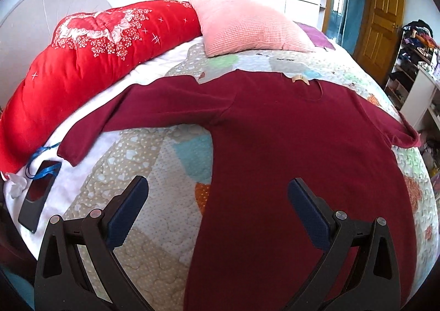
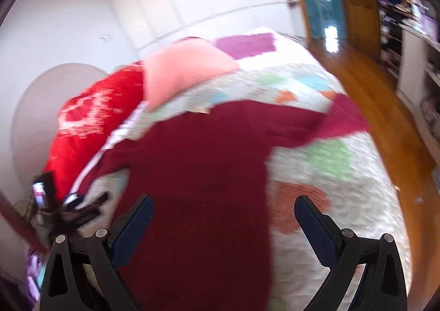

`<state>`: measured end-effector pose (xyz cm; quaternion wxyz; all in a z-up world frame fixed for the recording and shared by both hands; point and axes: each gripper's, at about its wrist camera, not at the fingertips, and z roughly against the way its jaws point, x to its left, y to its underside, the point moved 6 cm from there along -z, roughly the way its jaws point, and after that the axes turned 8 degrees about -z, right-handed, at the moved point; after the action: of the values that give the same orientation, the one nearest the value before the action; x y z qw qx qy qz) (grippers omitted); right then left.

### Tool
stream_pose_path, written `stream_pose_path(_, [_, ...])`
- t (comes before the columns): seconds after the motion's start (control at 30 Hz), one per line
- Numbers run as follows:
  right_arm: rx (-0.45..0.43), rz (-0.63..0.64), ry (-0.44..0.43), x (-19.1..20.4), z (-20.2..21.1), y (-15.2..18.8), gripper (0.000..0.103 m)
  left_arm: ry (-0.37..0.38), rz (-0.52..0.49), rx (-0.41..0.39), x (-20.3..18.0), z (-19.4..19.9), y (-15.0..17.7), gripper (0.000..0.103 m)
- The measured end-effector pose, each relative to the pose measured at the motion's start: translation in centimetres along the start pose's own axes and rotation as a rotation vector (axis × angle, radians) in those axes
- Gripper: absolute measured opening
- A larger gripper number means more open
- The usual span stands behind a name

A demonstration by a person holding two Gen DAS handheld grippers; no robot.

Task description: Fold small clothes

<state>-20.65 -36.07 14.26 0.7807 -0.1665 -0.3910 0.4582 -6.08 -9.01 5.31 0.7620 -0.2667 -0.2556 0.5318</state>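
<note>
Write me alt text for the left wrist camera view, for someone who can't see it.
A dark red long-sleeved sweater lies flat, sleeves spread, on a patchwork quilt covering a bed. The open left tongs hover above its lower edge, holding nothing. Behind it sit a pink pillow and a red floral duvet; a phone lies at the left.

I see a bed (image 1: pixel 154 228) under a patchwork quilt. A dark red long-sleeved top (image 1: pixel 288 173) lies flat across its middle, sleeves spread. Along the head edge a red floral duvet (image 1: pixel 82 63) is rolled, a pink pillow (image 1: pixel 247 27) at the far end, a phone (image 1: pixel 38 198) at the near corner
</note>
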Motion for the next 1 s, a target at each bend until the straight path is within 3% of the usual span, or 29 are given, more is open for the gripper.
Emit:
stream_pose_path(0.2, [-0.011, 0.123, -0.005, 5.3, -3.6, 0.2, 0.102, 0.007, 0.007, 0.009, -0.3, -0.7, 0.0, 0.102])
stream_pose_path(0.33, [-0.027, 0.140, 0.025, 6.3, -6.2, 0.1, 0.102, 0.005, -0.001, 0.017, -0.5, -1.5, 0.1, 0.102])
stream_pose_path(0.63, [0.000, 0.140, 0.091, 6.0, -11.8, 0.0, 0.102, 0.005, 0.005, 0.039, -0.8, -3.3, 0.1, 0.102])
stream_pose_path(1.0, [0.037, 0.132, 0.087, 6.4, -15.4, 0.6, 0.102, 0.006, 0.004, 0.058, -0.8, -5.0, 0.2, 0.102])
